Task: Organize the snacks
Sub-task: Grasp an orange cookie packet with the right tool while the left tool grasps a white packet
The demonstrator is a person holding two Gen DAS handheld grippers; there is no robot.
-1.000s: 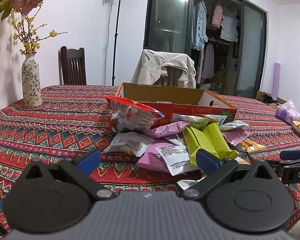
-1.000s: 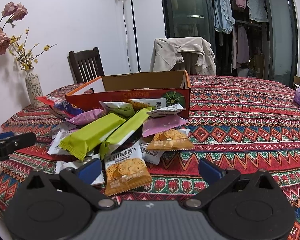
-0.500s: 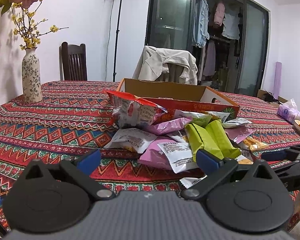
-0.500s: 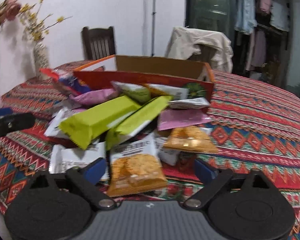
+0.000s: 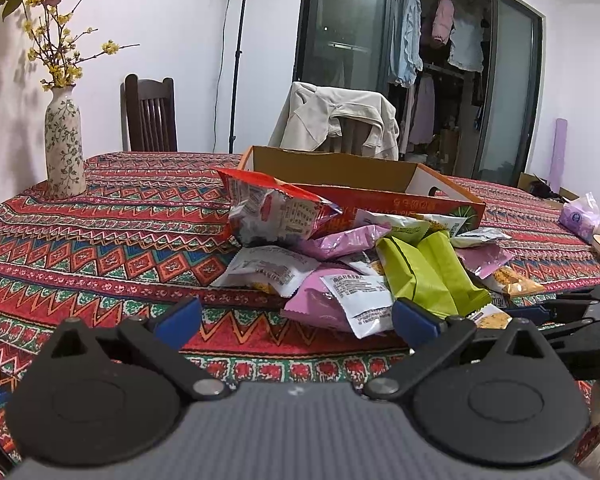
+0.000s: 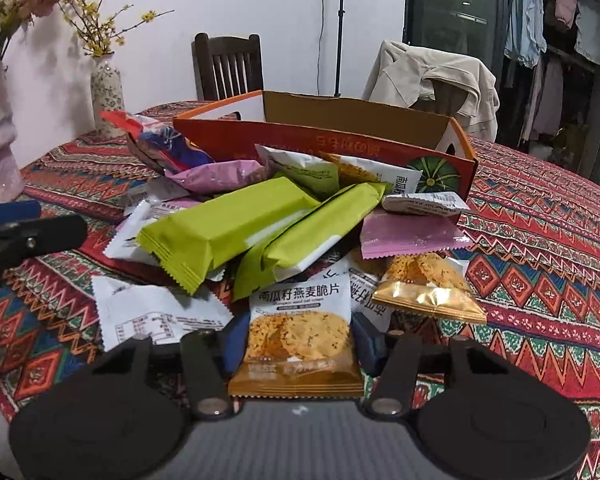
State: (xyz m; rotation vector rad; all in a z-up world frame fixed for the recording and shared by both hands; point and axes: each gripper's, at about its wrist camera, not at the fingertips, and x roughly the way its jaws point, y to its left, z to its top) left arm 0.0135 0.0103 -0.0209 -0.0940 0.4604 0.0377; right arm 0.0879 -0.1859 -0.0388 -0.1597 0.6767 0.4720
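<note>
A: Start from the left; what is there?

B: The vase (image 6: 107,94) stands at the far edge of the table (image 5: 100,240); nearer, the left gripper (image 5: 296,316) hangs with its jaws wide apart and nothing between them, short of the snack pile.

A: And the middle?

B: Two green bars (image 6: 236,228) lie across the heap, with the cardboard box (image 6: 340,136) behind them, open at the top; the cracker packet (image 6: 298,336) lies at the near edge of the pile, right in front of the right gripper (image 6: 298,346).

A: Is that one holding it?

B: Its jaws are closing with the packet between them; the blue fingers (image 6: 366,342) sit just beside its edges, though I cannot tell that they press yet.

A: How should it go?

B: I'd say close gently on the packet's sides, since the crackers likely break; lift straight up so the white packet (image 6: 156,316) to the left and the gold packet (image 6: 428,288) to the right stay put; then carry it over the green bars into the box.
</note>
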